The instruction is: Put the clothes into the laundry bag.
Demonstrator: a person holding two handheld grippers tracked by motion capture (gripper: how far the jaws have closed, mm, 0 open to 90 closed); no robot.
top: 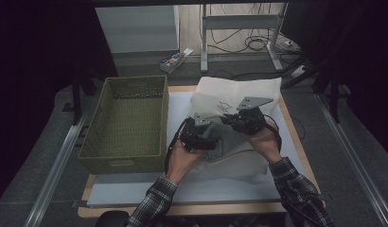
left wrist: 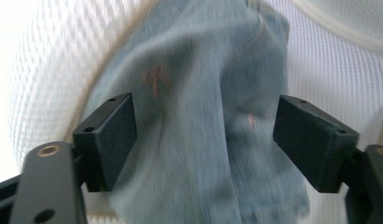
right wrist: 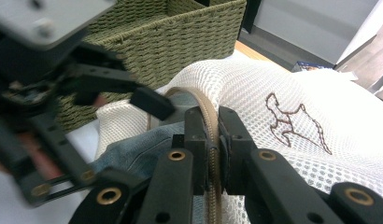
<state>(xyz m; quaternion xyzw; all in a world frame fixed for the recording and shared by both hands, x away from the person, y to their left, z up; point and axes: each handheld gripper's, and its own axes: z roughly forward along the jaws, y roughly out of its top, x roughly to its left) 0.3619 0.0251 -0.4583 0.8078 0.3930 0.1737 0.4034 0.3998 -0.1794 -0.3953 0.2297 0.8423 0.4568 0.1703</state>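
A white mesh laundry bag with a stitched animal outline lies on the table mat. A pale blue denim garment sits in the bag's mouth. My left gripper is open, its pads standing wide on either side of the denim without pressing it. In the high view the left gripper is at the bag's near left side. My right gripper is shut on the bag's tan zipper edge, holding the mouth up. The right gripper is just right of the left one.
An olive woven basket stands left of the bag, close to the left gripper, its wall rising behind the bag. The white mat has bare room toward the near edge. A small box and desk legs are on the floor beyond.
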